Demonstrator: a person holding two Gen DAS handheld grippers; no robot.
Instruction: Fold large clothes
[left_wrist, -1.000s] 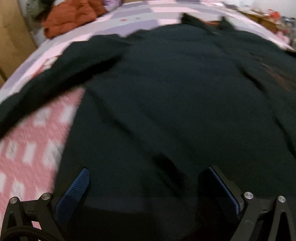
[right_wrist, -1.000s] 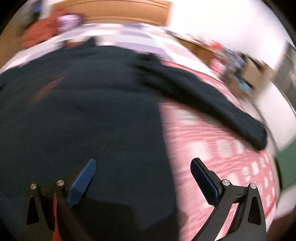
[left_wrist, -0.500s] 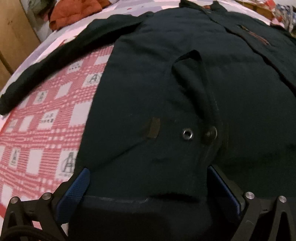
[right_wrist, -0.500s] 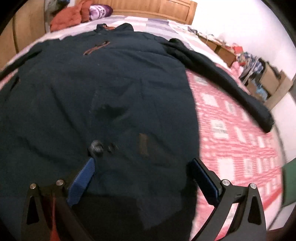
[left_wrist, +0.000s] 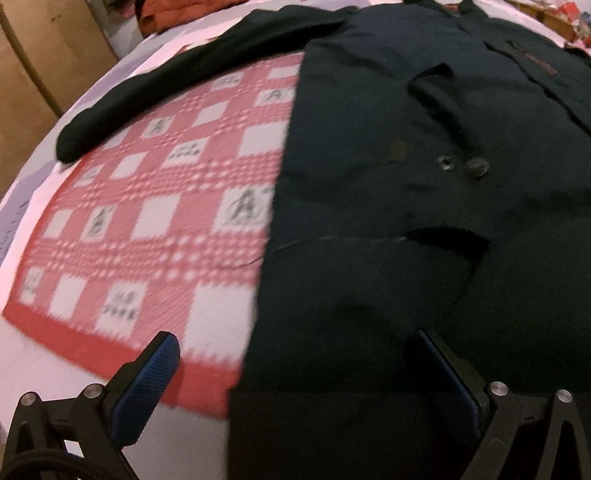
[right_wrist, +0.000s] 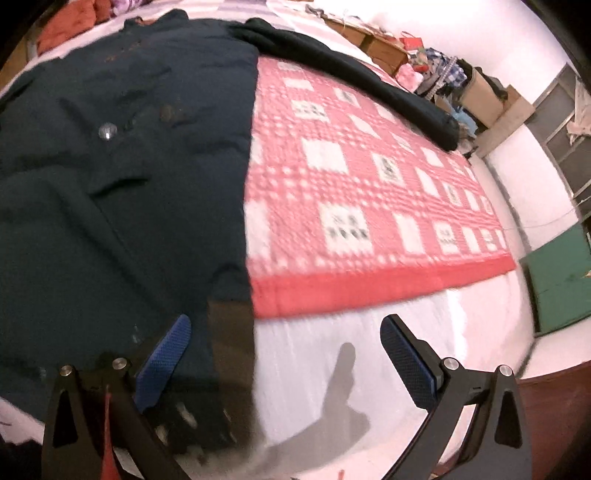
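Lying flat on the bed: dark coat (left_wrist: 424, 221), front up, spread over a red-and-white checked blanket (left_wrist: 155, 221).

Left wrist view: left tool (left_wrist: 295, 373) wide open, nothing between the blue pads. Left pad (left_wrist: 146, 387) sits over the blanket's red border, right pad (left_wrist: 448, 384) over the coat's hem; coat's left side edge runs up between them toward 12. Contact with the cloth: cannot tell. Coat fills 12 to 4 o'clock. One sleeve (left_wrist: 177, 81) stretches out to 10 o'clock, cuff on the blanket near its edge. Snap and button (left_wrist: 476, 168) at 2 o'clock. Orange clothes (left_wrist: 177, 16) at 11, wooden panel (left_wrist: 40, 74) at 10. Frame is motion-blurred.

Right wrist view: right tool (right_wrist: 286, 363) also wide open, empty. Left pad (right_wrist: 164, 362) over the coat's (right_wrist: 122, 184) hem corner, right pad (right_wrist: 406, 363) over the bare white sheet (right_wrist: 332, 332). Coat takes 9 to 12 o'clock. Other sleeve (right_wrist: 354, 74) runs out toward 2 across the blanket (right_wrist: 369, 184). Metal snap (right_wrist: 107, 131) at 10. Cluttered boxes (right_wrist: 480, 92) at 1–2 o'clock, green cabinet (right_wrist: 561, 277) at 3.
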